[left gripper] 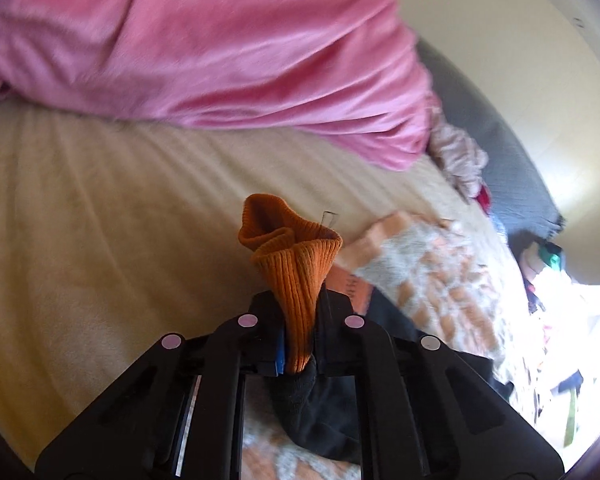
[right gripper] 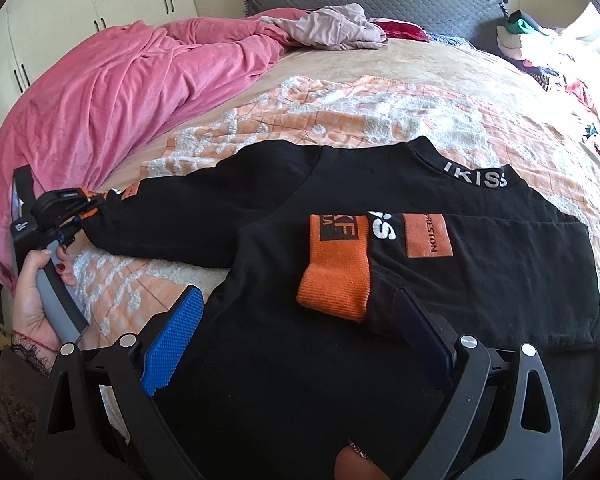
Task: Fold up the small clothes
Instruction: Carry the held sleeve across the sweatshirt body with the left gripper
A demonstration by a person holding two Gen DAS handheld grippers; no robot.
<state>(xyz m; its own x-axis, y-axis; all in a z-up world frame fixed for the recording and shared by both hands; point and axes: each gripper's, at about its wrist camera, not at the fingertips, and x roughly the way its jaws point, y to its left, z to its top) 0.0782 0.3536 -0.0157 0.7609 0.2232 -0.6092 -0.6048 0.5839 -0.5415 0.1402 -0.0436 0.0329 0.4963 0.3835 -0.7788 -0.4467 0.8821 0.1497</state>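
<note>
A black sweatshirt [right gripper: 340, 260] is spread on the bed [right gripper: 380, 68]. Its orange left cuff [left gripper: 296, 276] is pinched in the closed left gripper [left gripper: 300, 328]; the right gripper [right gripper: 300, 340] is held agape above the body. The sleeve is best drawn taut across the chest.

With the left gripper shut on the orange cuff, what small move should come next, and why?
Probably carry the cuff in the left gripper across onto the shirt's body: that sleeve lies stretched out sideways, while the other cuff is already folded in.
</note>
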